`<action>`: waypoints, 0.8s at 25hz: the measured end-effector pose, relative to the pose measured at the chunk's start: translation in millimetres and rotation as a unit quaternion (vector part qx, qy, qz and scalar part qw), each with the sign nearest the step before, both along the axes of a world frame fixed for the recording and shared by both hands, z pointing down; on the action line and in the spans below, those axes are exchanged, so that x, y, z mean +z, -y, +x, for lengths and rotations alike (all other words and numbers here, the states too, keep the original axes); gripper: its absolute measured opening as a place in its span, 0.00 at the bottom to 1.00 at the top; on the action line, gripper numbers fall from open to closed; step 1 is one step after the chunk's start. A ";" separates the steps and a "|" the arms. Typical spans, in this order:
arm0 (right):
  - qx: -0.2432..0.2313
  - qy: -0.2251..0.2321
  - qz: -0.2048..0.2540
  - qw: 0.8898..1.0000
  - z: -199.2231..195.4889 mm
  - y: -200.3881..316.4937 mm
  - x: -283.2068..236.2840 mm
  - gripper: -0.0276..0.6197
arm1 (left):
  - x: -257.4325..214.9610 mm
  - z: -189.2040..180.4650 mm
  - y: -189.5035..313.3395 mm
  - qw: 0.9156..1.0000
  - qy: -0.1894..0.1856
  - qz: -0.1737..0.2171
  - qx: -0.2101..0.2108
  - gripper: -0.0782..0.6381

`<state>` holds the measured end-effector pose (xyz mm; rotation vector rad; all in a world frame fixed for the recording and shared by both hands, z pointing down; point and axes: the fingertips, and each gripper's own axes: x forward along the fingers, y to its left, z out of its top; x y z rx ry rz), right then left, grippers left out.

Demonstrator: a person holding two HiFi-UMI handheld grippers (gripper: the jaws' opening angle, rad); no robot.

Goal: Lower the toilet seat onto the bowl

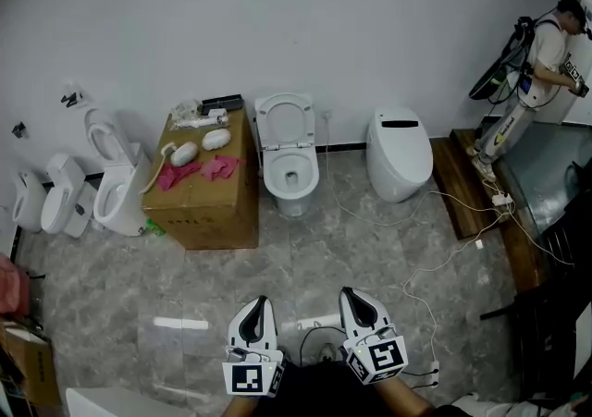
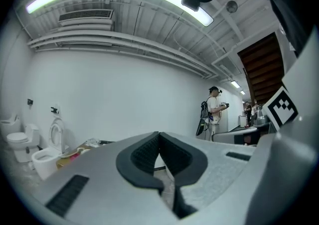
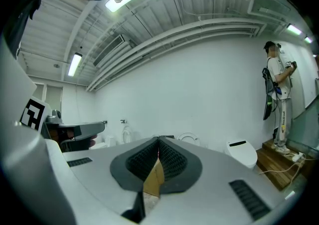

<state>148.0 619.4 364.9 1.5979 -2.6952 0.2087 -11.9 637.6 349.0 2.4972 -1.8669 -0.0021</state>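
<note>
- White oval toilet seat (image 1: 285, 119) stands raised, leaning back toward the plain white wall (image 1: 370, 27); it hangs from the rear of the open white ceramic bowl (image 1: 292, 179), at the far side of the room and almost straight ahead, so the lowering is not yet begun
- The bowl is uncovered, with nothing on its rim, so the seat should have a free path down
- A brown cardboard box (image 1: 208, 212) sits just beside the bowl on its left, carrying a crumpled pink cloth (image 1: 199, 169) and some pale rounded items; it crowds that side, so I judge an approach from the front or the right to be easier
- A closed toilet (image 1: 400, 152), white and rounded with its lid down, stands apart on the right, and a thin white cable (image 1: 370, 219) trails over the grey marbled floor (image 1: 305, 267) between the two
- The grey left gripper (image 1: 260, 300) and grey right gripper (image 1: 350, 293) sit low at the near edge of the head view, side by side, level, aimed at the toilets and well apart from the seat
- Both pairs of jaws are clenched with nothing gripped; the brown sliver behind the right pair is probably the distant box
- Held so, they look like a carrying posture for walking in; the seat's top edge must be reached before it can be tipped forward
- A person (image 1: 546, 64) stands on a wooden platform (image 1: 462, 179) at far right, clear of the work
</note>
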 end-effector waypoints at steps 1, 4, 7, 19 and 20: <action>-0.002 -0.001 0.000 1.000 2.3 0.4 0.0 0.08 | -1.1 2.1 0.3 1.000 -0.006 0.001 -0.003 0.12; -0.015 -0.001 -0.005 1.000 8.1 1.4 5.5 0.08 | -2.5 8.8 0.6 1.000 -0.022 0.007 -0.013 0.12; -0.026 -0.003 -0.012 1.000 16.9 3.4 16.2 0.08 | 5.9 18.0 0.5 1.000 -0.012 -0.002 -0.017 0.12; -0.039 -0.011 -0.028 0.999 15.0 59.3 36.6 0.08 | 18.3 16.3 51.3 1.000 -0.007 0.003 -0.022 0.12; -0.036 -0.012 -0.026 0.999 11.1 69.3 37.3 0.08 | 20.5 13.0 62.6 1.000 -0.013 0.003 -0.020 0.12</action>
